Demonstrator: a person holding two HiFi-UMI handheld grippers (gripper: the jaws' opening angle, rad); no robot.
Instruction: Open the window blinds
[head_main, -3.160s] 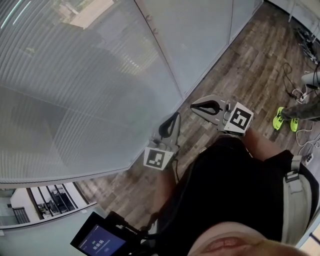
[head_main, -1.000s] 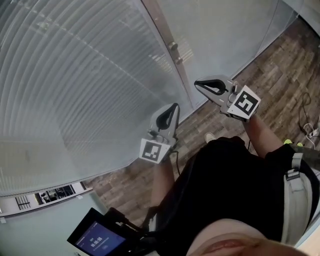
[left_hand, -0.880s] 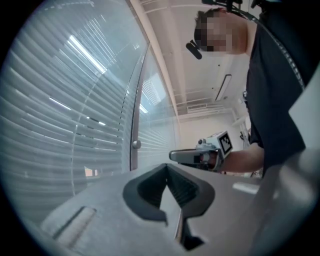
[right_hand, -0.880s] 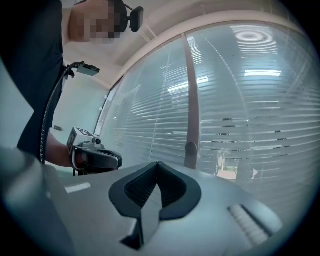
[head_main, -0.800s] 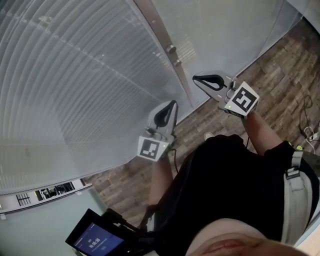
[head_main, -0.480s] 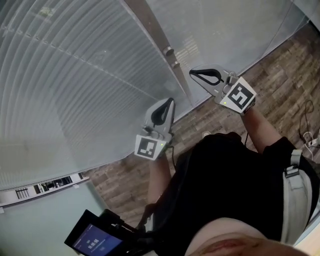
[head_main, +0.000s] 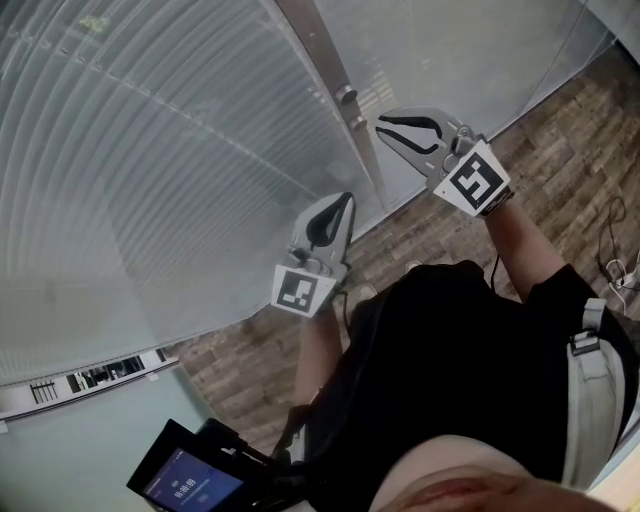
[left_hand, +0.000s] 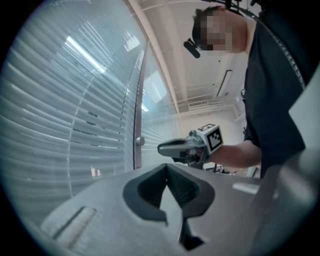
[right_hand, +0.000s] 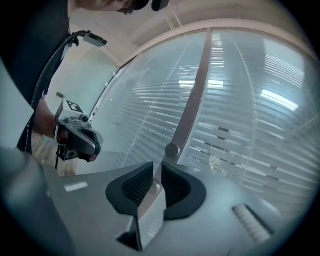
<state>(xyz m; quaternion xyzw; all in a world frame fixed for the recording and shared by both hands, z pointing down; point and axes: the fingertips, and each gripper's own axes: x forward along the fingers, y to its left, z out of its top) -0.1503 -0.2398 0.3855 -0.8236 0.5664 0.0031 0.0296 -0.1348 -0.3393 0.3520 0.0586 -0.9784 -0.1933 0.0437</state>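
Window blinds (head_main: 150, 180) hang closed behind the glass, filling the head view from 9 to 12 o'clock. On this evidence the slats have not yet been turned. A round knob (head_main: 346, 95) on the frame post (head_main: 325, 60) is presumably the slat control.

Right gripper (head_main: 383, 128): the jaws stand a narrow gap apart, having just been opening. Nothing is gripped, and only the post shows through the gap. Left gripper (head_main: 343, 200): the jaws are together and empty, at 7 o'clock of the right one.

Step in hand: approach to the knob. In the right gripper view the knob lies at 1 o'clock of the jaw tips, close but not touching.

1. Widen the jaws past the knob's width.
2. Centre them on the knob.
3. Advance level until the pads flank it.
4. Close, then rotate.

An off-centre grip is likely to slip.
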